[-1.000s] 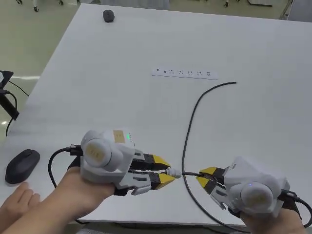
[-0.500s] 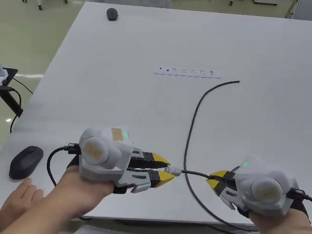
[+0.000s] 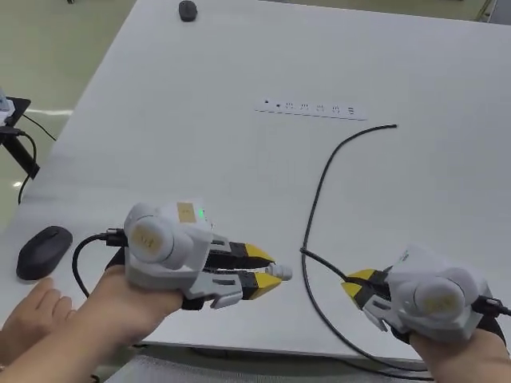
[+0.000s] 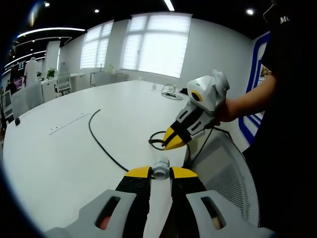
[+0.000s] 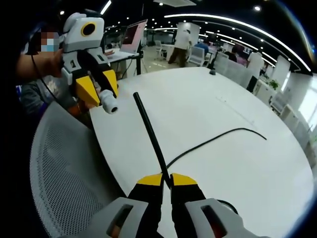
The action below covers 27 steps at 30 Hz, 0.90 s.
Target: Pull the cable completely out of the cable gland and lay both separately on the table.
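The white cable gland [image 3: 282, 273] is pinched between the left gripper's [image 3: 274, 270] jaws, apart from the black cable [image 3: 314, 203]. The right gripper [image 3: 351, 285] is clamped on the cable near its free end, and the rest curves across the white table [image 3: 176, 120].

We record the cable gland [image 4: 160, 166], mostly hidden between the left gripper's [image 4: 160, 172] jaws, and the white strip's [image 3: 310, 109] markings, too small to read.

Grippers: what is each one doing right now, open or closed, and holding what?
Left gripper: closed, jaws holding the cable gland.
Right gripper: closed, jaws holding the cable.
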Available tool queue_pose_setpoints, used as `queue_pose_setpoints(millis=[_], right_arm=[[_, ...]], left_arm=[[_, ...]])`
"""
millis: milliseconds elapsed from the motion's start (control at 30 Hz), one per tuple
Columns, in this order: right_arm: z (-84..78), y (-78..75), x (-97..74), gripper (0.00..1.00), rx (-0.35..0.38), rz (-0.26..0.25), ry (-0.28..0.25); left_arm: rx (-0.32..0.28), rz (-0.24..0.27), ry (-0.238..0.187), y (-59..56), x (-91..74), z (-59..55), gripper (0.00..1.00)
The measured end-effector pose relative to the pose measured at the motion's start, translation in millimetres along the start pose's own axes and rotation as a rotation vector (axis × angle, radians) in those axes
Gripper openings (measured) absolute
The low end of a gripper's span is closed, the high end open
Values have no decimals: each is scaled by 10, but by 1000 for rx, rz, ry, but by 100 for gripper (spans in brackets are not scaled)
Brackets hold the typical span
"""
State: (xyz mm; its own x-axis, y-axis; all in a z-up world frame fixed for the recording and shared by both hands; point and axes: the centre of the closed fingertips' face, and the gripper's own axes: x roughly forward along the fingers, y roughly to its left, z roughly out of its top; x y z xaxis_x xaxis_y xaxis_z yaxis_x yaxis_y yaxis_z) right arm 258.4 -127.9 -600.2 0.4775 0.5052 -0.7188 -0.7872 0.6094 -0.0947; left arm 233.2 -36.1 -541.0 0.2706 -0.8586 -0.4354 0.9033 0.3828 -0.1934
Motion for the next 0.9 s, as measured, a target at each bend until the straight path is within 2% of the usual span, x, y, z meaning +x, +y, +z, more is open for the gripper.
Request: queue_pose_setpoints(millis=[367, 467, 767, 900], right_arm=[[191, -23, 62, 0, -71, -13, 3], [314, -17, 115, 0, -69, -9, -10], [691, 13, 294, 0, -112, 11, -37], [768, 34, 413, 0, -117, 19, -37]], left_arm=[[-12, 5, -8, 43, 46, -42, 15], [-9, 14, 4, 78, 60, -134, 15], [-18, 60, 7, 175, 38, -300, 15], [-16, 63, 22, 191, 56, -422, 15]])
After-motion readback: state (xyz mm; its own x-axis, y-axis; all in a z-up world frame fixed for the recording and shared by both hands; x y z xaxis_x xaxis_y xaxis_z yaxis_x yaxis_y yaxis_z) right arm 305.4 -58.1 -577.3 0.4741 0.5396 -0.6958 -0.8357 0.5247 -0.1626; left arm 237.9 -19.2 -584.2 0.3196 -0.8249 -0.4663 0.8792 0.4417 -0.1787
